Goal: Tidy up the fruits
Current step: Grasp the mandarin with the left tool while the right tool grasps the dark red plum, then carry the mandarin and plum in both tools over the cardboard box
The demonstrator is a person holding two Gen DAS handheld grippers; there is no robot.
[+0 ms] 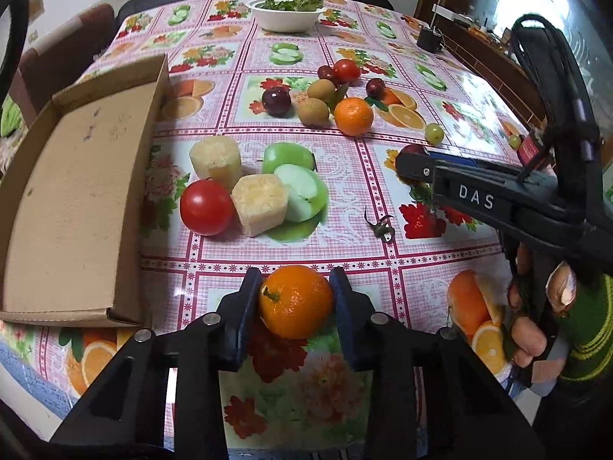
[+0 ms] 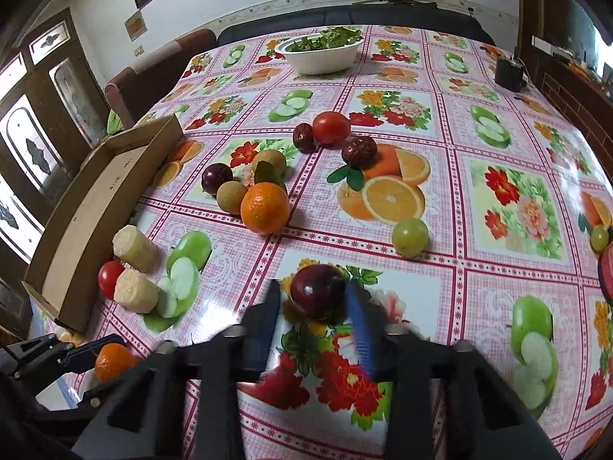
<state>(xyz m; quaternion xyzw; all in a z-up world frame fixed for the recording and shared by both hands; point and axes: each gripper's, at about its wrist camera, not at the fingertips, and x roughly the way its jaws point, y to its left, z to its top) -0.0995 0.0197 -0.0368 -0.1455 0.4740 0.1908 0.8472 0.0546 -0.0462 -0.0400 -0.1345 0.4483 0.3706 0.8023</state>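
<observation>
Box (image 1: 76, 191) is seen empty at far left of worktop (image 1: 383, 176). Orange (image 1: 295, 301) is clamped in left claw (image 1: 295, 299), box up-left of it, nearer this hand. Plum (image 2: 318, 295) is pinched in right claw (image 2: 315, 301), mid-worktop.

The tabletop (image 1: 383, 191) has a pink checked cloth printed with fruit and flowers, and there's loads on it. A cardboard tray (image 1: 76, 191) sits at the left edge, with a tomato (image 1: 206, 207) and two pale peeled chunks (image 1: 260, 204) just beside it. Further back: an orange (image 1: 353, 115), kiwis (image 1: 313, 112), dark plums (image 1: 276, 101), green grapes (image 1: 434, 133) and a white bowl of greens (image 1: 285, 19).
</observation>
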